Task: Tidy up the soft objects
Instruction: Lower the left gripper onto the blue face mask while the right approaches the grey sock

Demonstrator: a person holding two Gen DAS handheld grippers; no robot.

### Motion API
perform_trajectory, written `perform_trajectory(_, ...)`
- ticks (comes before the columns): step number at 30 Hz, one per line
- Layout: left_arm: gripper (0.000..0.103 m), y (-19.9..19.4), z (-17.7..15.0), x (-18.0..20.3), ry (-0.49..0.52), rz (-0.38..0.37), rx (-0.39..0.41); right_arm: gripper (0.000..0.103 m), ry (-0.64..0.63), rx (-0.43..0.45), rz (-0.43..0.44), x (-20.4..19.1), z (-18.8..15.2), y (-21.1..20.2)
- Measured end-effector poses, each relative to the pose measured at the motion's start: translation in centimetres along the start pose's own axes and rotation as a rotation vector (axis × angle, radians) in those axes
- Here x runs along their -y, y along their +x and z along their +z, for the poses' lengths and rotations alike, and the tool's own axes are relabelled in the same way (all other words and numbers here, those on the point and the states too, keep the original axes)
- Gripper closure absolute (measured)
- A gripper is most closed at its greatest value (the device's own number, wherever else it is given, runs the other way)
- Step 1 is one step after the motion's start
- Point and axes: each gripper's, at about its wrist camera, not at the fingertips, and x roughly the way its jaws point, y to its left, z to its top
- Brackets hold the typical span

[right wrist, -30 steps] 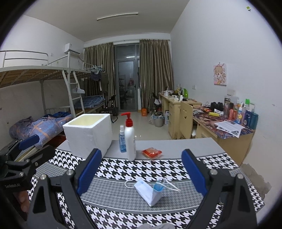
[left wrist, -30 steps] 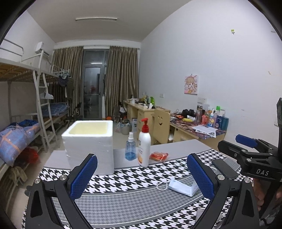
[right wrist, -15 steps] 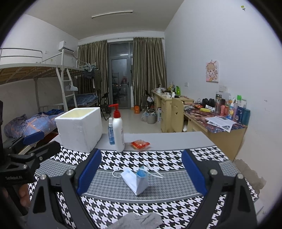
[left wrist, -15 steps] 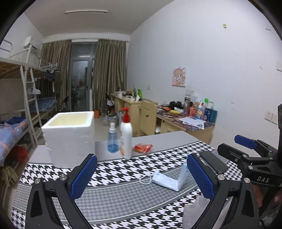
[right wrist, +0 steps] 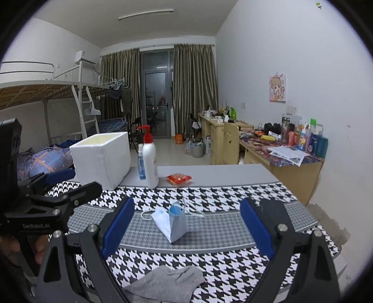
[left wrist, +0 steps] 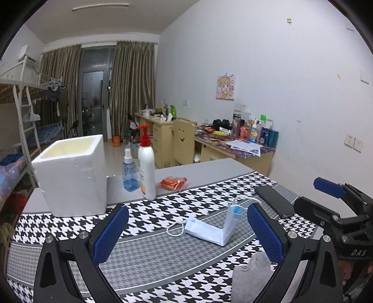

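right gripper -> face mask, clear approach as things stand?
Probably yes. The right gripper is open and the face mask lies straight ahead between its fingers on the houndstooth cloth; only the grey sock lies nearer, low and flat.

Dim bluish indoor light from a ceiling tube lamp [left wrist: 100,7], soft shadows, heavy fisheye bending, black vignetted corners

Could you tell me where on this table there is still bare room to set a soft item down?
Free: the grey tabletop strip behind the houndstooth cloth, right of the orange snack packet; and the cloth between the white foam box and the folded blue face mask. Crowded: around the red-capped white pump bottle, and near the grey sock.
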Motion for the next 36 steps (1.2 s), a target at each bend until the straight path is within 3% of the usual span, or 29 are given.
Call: perform_trajectory(36, 0.001, 9.9, -2.9, 3.5, 0.125, -0.081, -0.25, 0.009, -0.009, -0.177, 0.043, 1.1, -6.4, 2.2)
